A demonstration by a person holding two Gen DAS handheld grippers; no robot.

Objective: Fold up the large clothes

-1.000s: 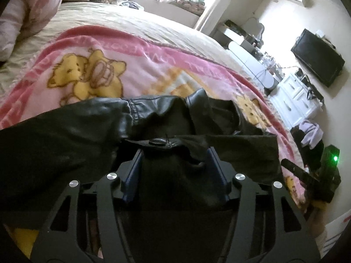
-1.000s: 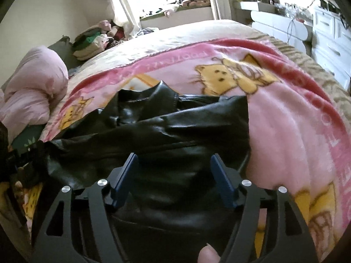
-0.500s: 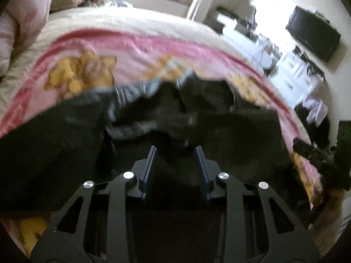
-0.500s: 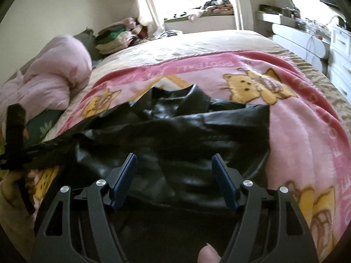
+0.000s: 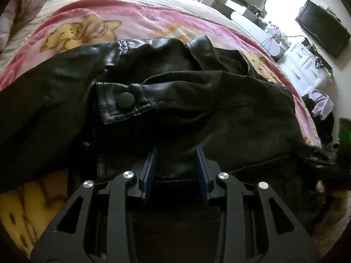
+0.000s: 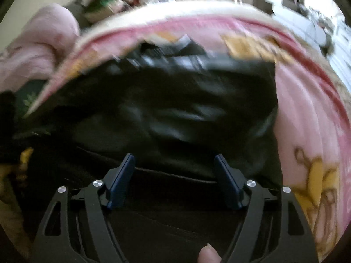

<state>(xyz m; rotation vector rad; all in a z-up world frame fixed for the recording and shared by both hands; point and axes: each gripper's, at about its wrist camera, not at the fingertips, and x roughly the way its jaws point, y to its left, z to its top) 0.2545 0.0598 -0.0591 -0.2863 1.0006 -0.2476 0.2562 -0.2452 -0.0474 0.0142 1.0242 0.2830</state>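
Observation:
A black leather jacket [image 5: 197, 100] lies spread across a pink cartoon blanket [image 5: 87, 28] on the bed. One sleeve is folded across its body, and the cuff with its snap button [image 5: 125, 100] rests on top. My left gripper [image 5: 176, 164] is at the jacket's near hem, shut on a fold of leather that fills the narrow gap between its blue pads. In the blurred right wrist view, my right gripper [image 6: 175, 168] hovers low over the near edge of the jacket [image 6: 175, 109]. Its jaws are wide and opening, the pads clear of the leather lying between them.
A pink pillow [image 6: 37, 48] sits at the left of the bed. To the right are a white dresser [image 5: 307, 70], a wall TV [image 5: 322, 28] and a heap of clothes [image 5: 320, 103]. A fingertip [image 6: 208, 254] shows at the bottom edge.
The left jaws narrowed and dropped to the near hem. The sleeve cuff that lay over the left fingers now rests flat on the jacket. The right gripper sank closer, its view now blurred.

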